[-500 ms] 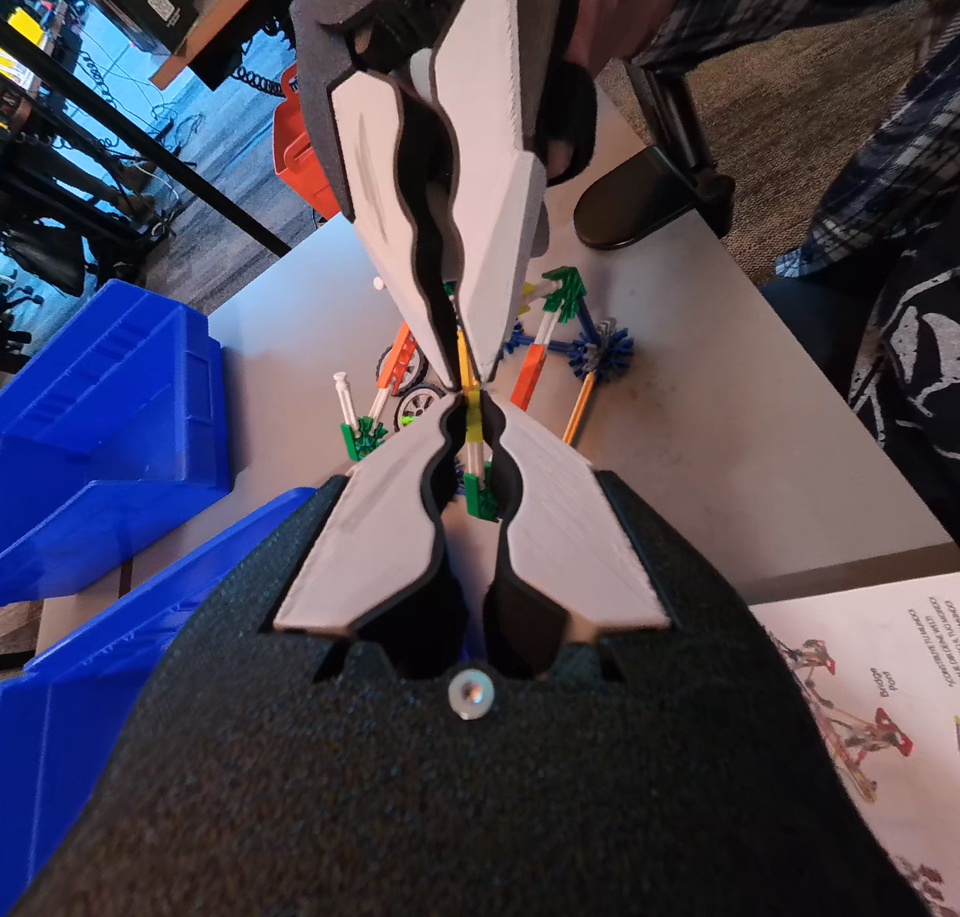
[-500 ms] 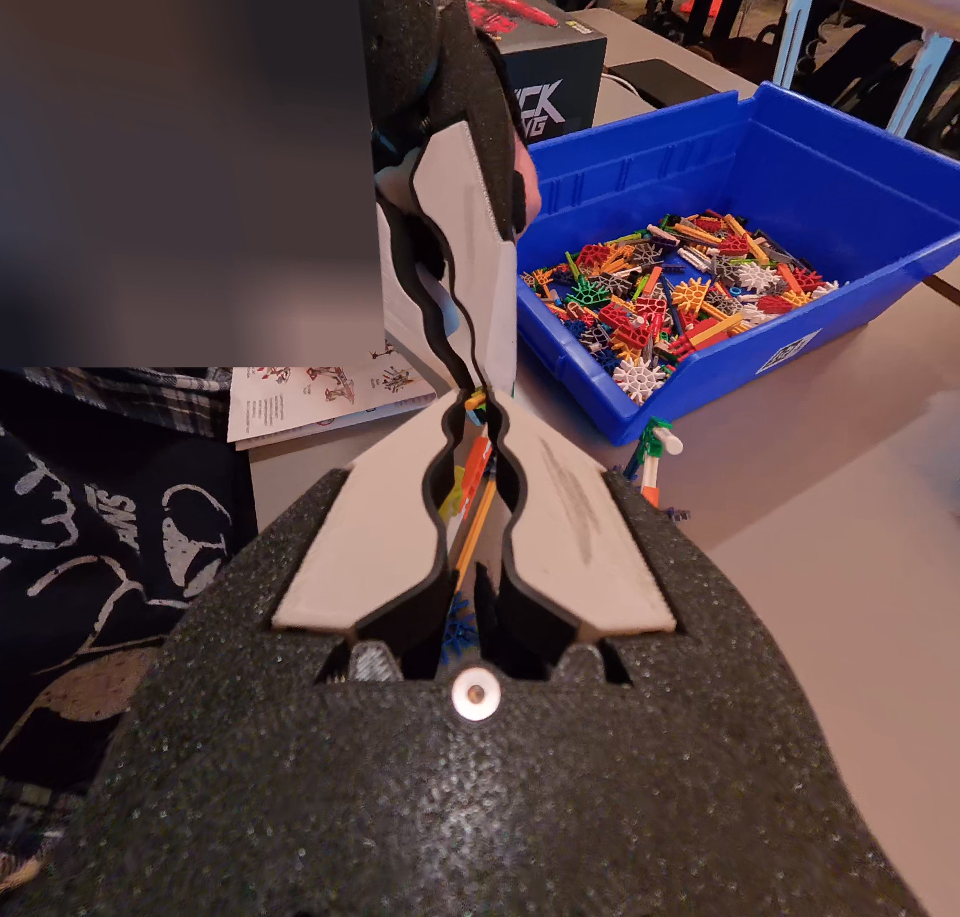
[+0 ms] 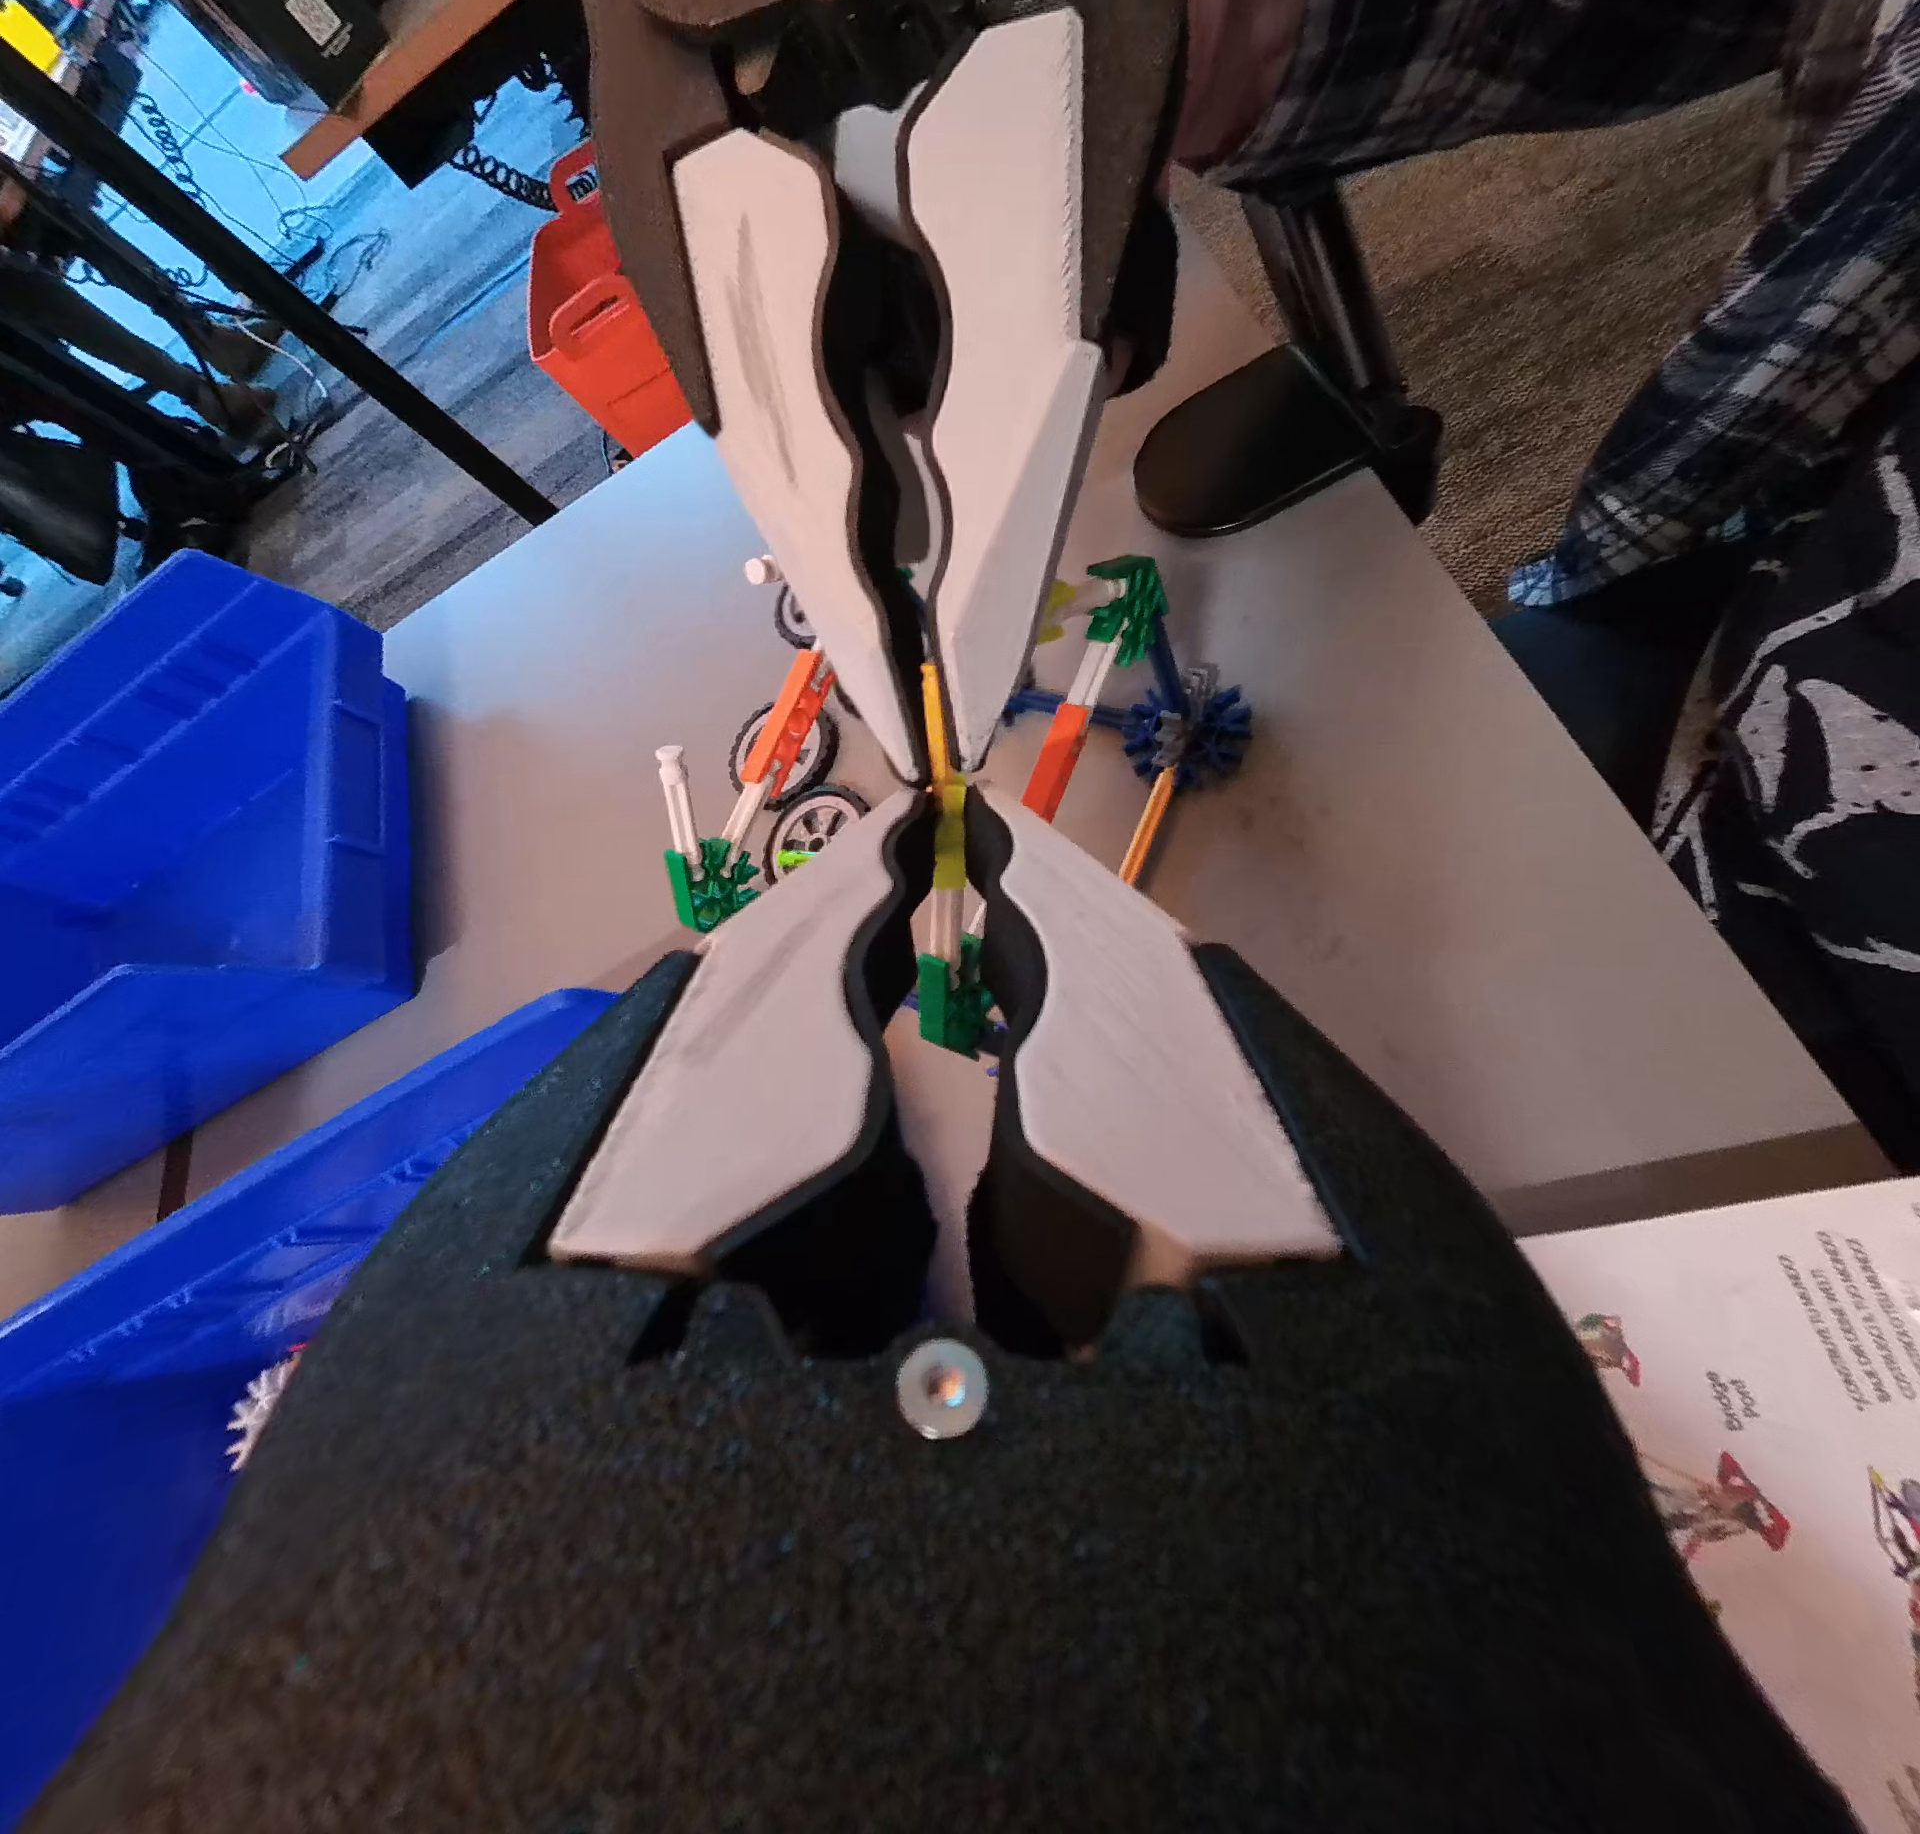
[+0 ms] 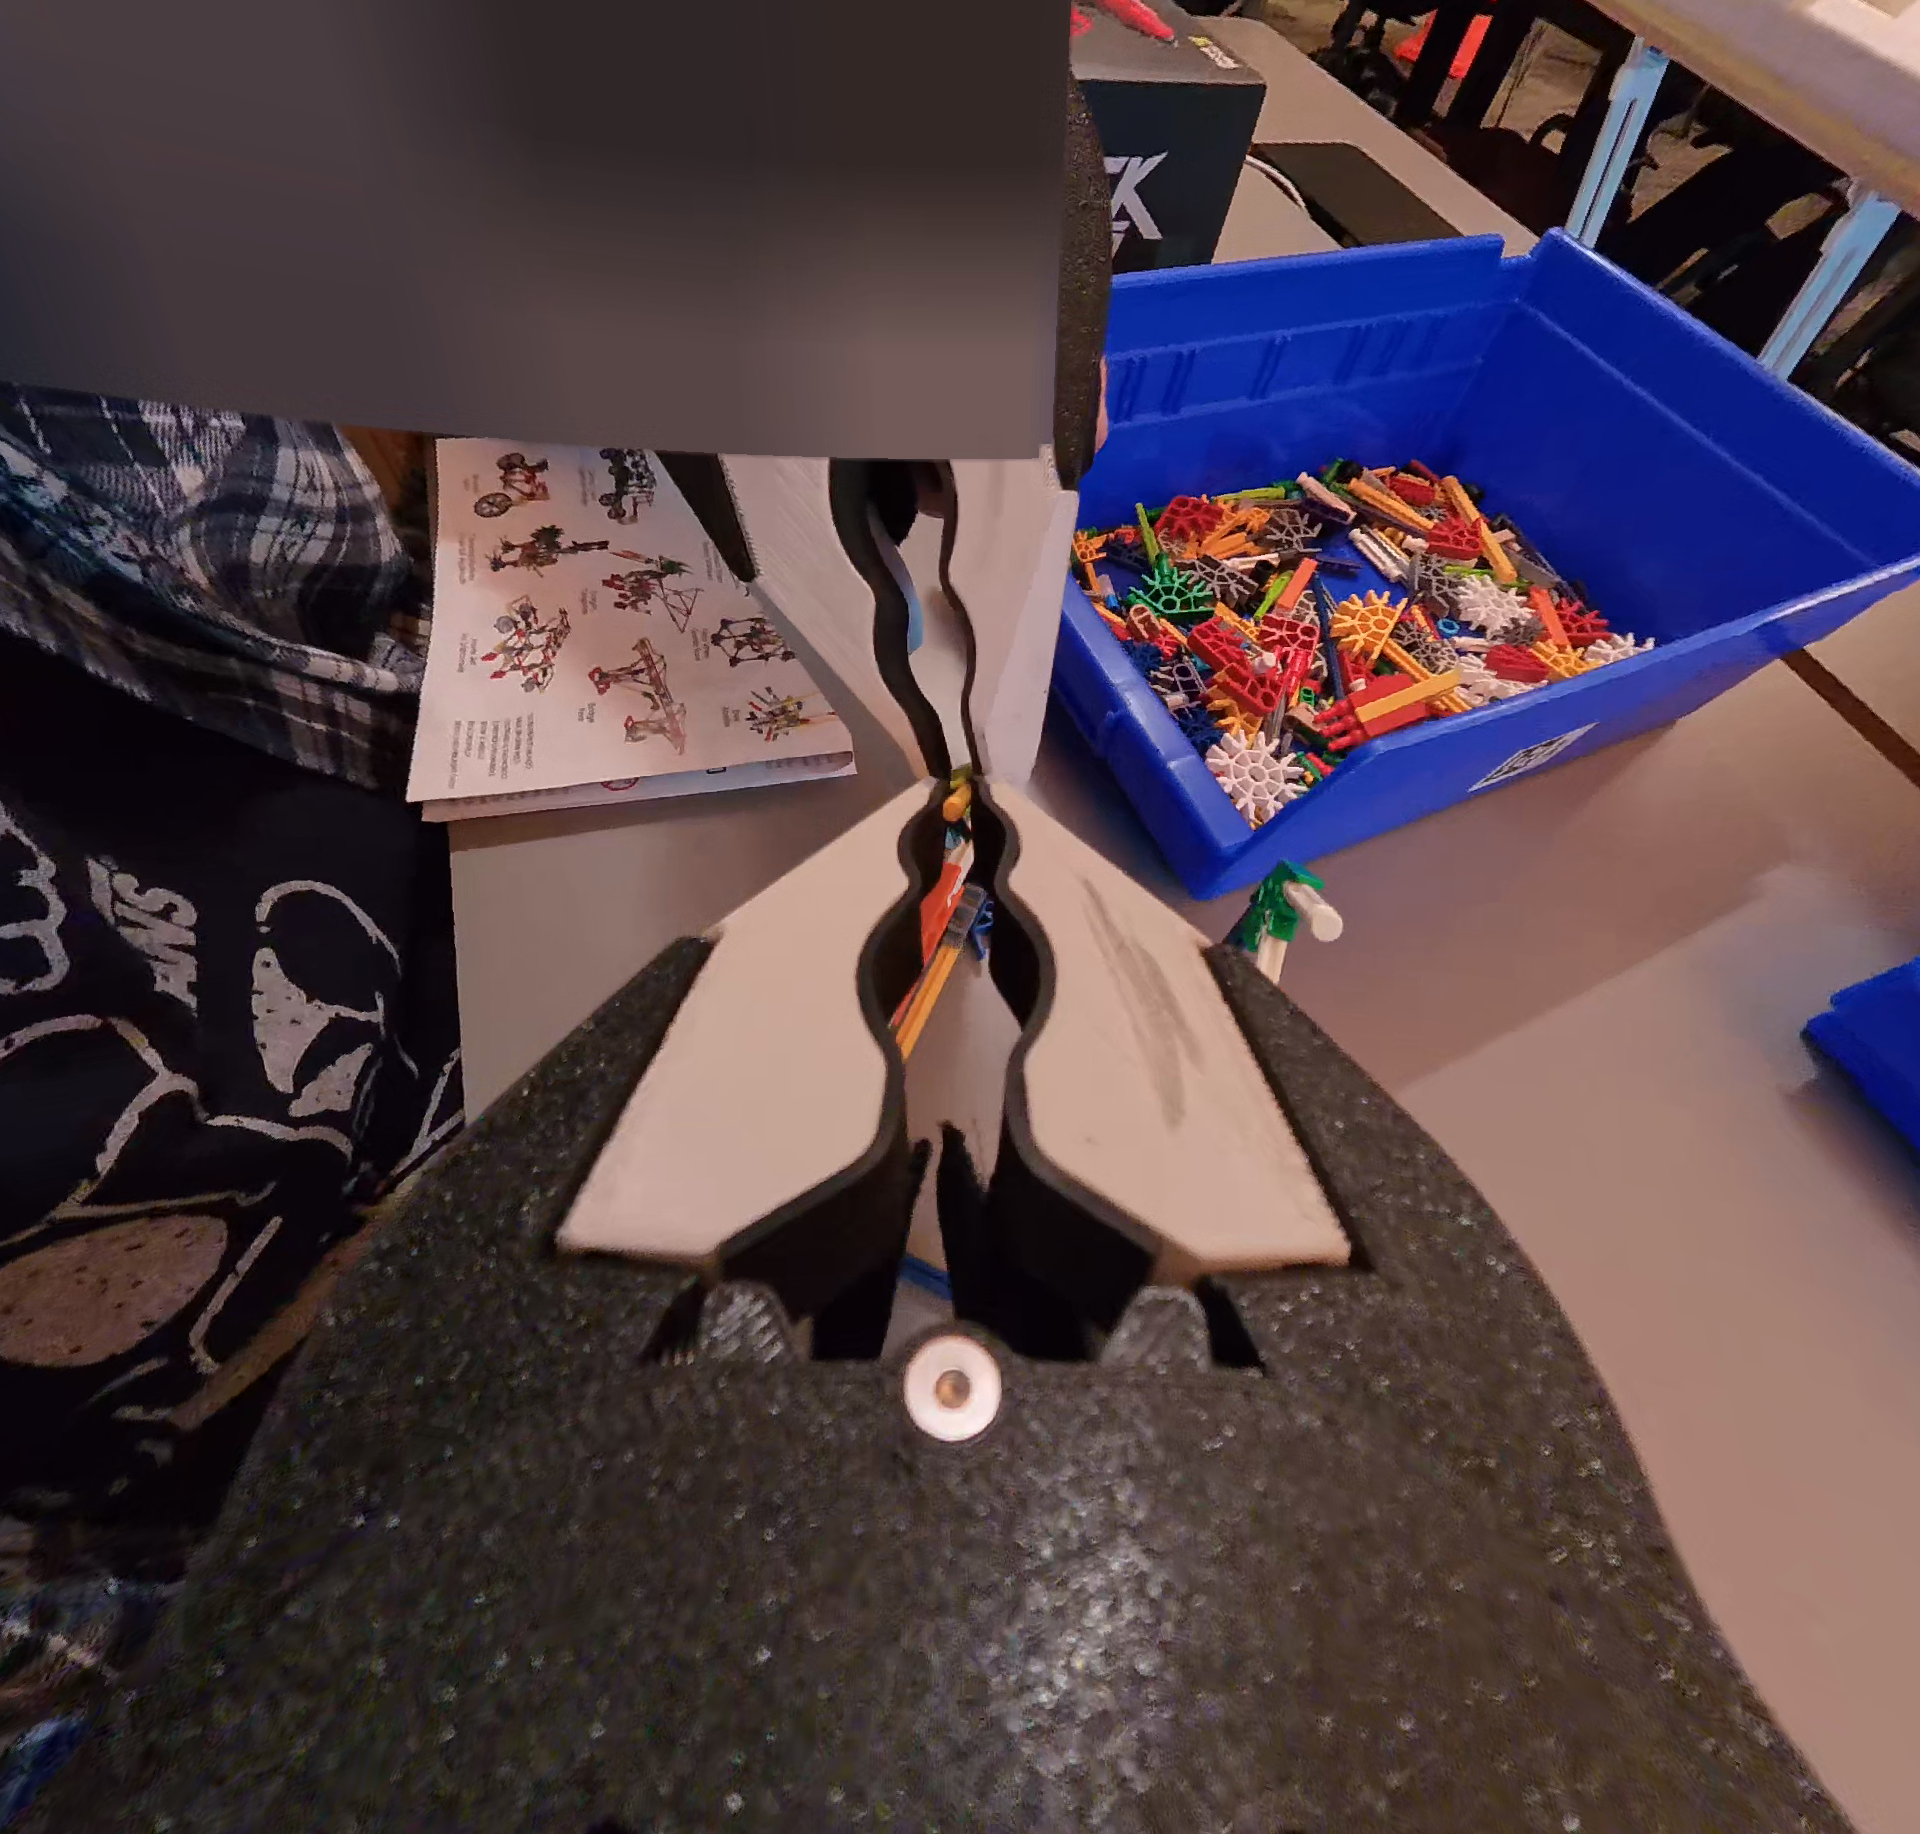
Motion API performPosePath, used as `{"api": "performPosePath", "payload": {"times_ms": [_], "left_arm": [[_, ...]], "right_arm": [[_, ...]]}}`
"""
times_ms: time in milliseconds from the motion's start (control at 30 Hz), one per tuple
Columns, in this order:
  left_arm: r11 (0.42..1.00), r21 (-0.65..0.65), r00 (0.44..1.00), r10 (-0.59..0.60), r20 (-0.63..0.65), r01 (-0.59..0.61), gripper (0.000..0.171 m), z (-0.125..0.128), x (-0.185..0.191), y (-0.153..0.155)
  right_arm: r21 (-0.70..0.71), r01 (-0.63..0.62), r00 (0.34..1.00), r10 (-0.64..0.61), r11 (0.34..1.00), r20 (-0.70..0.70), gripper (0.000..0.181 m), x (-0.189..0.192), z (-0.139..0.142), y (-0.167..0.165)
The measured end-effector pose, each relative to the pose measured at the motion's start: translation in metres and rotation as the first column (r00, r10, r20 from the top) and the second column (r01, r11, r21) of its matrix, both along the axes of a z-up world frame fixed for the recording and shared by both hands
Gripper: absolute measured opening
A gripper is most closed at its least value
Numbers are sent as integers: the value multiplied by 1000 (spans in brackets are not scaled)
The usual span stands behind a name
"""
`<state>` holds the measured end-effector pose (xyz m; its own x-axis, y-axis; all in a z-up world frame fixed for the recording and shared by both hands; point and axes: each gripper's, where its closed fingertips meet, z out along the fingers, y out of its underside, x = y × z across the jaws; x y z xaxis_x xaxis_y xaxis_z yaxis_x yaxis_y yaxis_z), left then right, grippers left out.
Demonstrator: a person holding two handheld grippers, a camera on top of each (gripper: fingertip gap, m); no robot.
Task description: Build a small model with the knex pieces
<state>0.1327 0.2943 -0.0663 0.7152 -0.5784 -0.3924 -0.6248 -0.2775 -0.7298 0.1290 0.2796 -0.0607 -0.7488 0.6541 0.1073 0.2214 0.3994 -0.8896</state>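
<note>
The left gripper [image 3: 940,797] is nearly closed, its jaws narrow and pinching a short rod piece [image 3: 948,849]: a yellow clip on a white rod that ends in a green connector [image 3: 951,995] between the fingers. The right gripper [image 3: 935,756] comes in from the opposite side, tip to tip with the left one. Its jaws are also narrow, clamped on the yellow-orange rod [image 3: 932,714] that runs on from the same piece. So both tongs hold one small assembly between them, in the air just above the toy model [image 3: 1091,735].

That model lies on the grey table [image 3: 1455,901] directly beneath the tips. It is partly built, with two wheels, orange and white rods, green connectors and a blue spoked hub joined into a rough frame. I cannot tell whether the held piece is attached to the model or only hangs over it.

In the right wrist view, the right gripper [image 4: 961,797] meets the left gripper [image 4: 961,766]. A white-and-green end of the model [image 4: 1283,911] pokes out beside them. Just beyond that end stands a blue bin [image 4: 1714,496] holding many loose rods and connectors [image 4: 1351,621]. An instruction booklet [image 4: 582,641] lies on the person's side of the model. A second blue bin [image 3: 187,849] sits near the model, and a black clamp base [image 3: 1268,454] is at the table edge behind it.
</note>
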Motion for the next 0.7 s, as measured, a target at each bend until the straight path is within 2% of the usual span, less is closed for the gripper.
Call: {"api": "performPosePath", "payload": {"times_ms": [167,267,367,500,567,700], "left_arm": [[1000,-18,999,-8,33,9,2,-1,3,-4],[1000,-25,989,-9,149,12,2,0,1,-1],[1000,-23,997,-9,78,10,2,0,2,-3],[1000,-11,999,8,53,-7,3,0,-1,-1],[1000,15,1000,22,-1,-22,4,-2,-4,2],[998,-40,999,51,13,-51,9,-2,-14,0]], "right_arm": [[8,-34,999,34,999,-9,6,3,-1,-4],[26,-45,999,45,999,-19,6,1,-1,-4],[14,-53,999,54,998,-4,6,1,-1,-5],[35,-14,1000,15,999,-9,7,-4,1,1],[13,10,1000,-10,1000,-5,14,-5,6,5],[-6,67,997,-68,998,-34,15,-2,16,19]]}}
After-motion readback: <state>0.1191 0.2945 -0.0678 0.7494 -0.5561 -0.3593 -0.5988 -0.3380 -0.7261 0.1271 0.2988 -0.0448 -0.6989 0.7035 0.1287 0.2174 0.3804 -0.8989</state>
